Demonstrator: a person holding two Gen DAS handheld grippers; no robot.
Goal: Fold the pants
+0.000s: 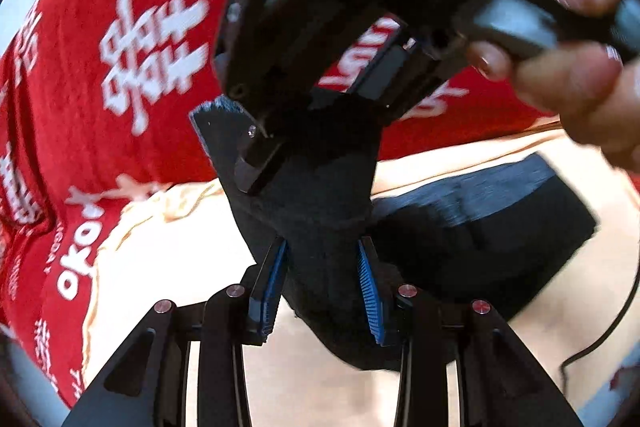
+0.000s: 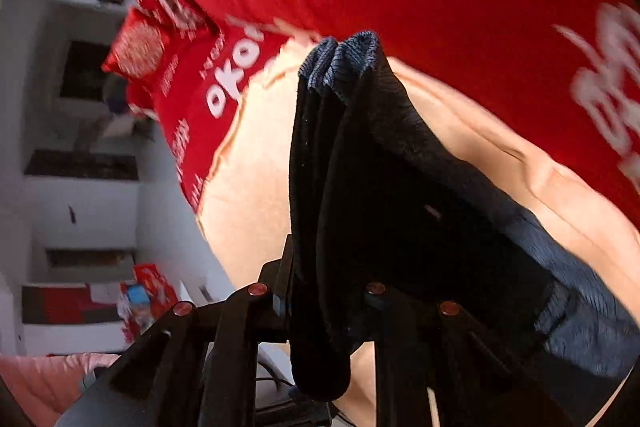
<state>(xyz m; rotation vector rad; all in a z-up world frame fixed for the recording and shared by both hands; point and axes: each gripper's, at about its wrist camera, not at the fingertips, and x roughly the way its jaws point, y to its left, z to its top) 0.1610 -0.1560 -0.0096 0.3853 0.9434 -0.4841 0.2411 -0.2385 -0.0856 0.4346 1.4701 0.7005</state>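
The black pants (image 1: 320, 211) are pinched between the blue pads (image 1: 272, 283) of the left claw (image 1: 322, 287) and lifted over the cream sheet (image 1: 168, 267). The same pants (image 2: 360, 195) are squeezed tight in the right claw (image 2: 320, 303). The rest is draped on the sheet beside the red blanket (image 1: 132, 27).

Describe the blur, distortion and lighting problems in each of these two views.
Left wrist view: fisheye bends the edges; the hand at upper right is smeared by motion, and the red blanket lettering is soft. Right wrist view: the blanket print is streaked with blur, the black pants lose detail in shadow, and the room at left curves.
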